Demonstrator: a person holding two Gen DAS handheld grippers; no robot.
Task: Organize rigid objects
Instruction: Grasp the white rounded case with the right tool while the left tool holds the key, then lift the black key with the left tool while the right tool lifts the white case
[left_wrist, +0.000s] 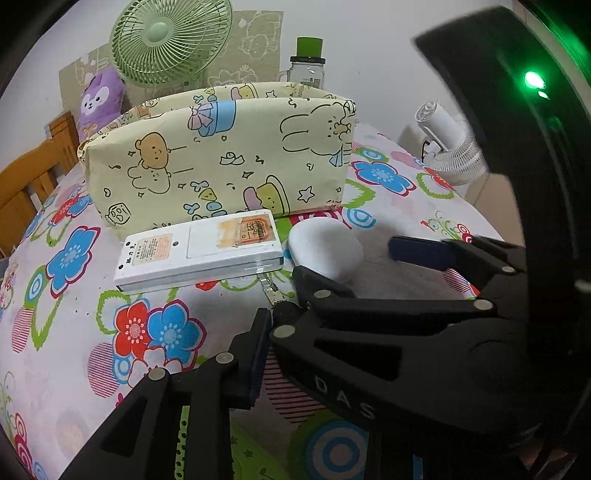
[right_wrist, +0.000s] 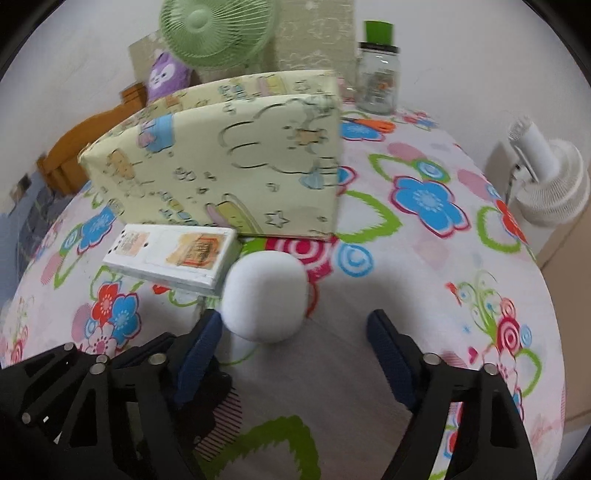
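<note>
White and smooth, lying on the flowery tablecloth (right_wrist: 424, 155): a small round case (right_wrist: 264, 295), just in front of the tall yellow box (right_wrist: 240, 158) with bears and bunnies drawn on it. Just beside the case, on its left, a flat white gadget (right_wrist: 173, 258) with a torn orange sticker, also lying flat; too close to tell if touching. Reaching around the round case from the near side, the right gripper (right_wrist: 293, 321), not clenched, holding nothing. One of its blue pads (right_wrist: 201, 343) close by the case's left edge, the other well off to the right, with no squeeze on the case. Low down on the left, the left gripper (left_wrist: 277, 325), clenched tight and partly hidden under the right one. Poking out just past its tip, a little metal piece (left_wrist: 271, 291); cannot tell if pinched or only lying there. Behind the yellow box, a green fan (left_wrist: 170, 40), a purple plush toy (left_wrist: 99, 99) and a glass jar (left_wrist: 308, 70) with a green lid. Off to the right, a white fan (right_wrist: 546, 177). Far left, a wooden chair (left_wrist: 33, 177)
</note>
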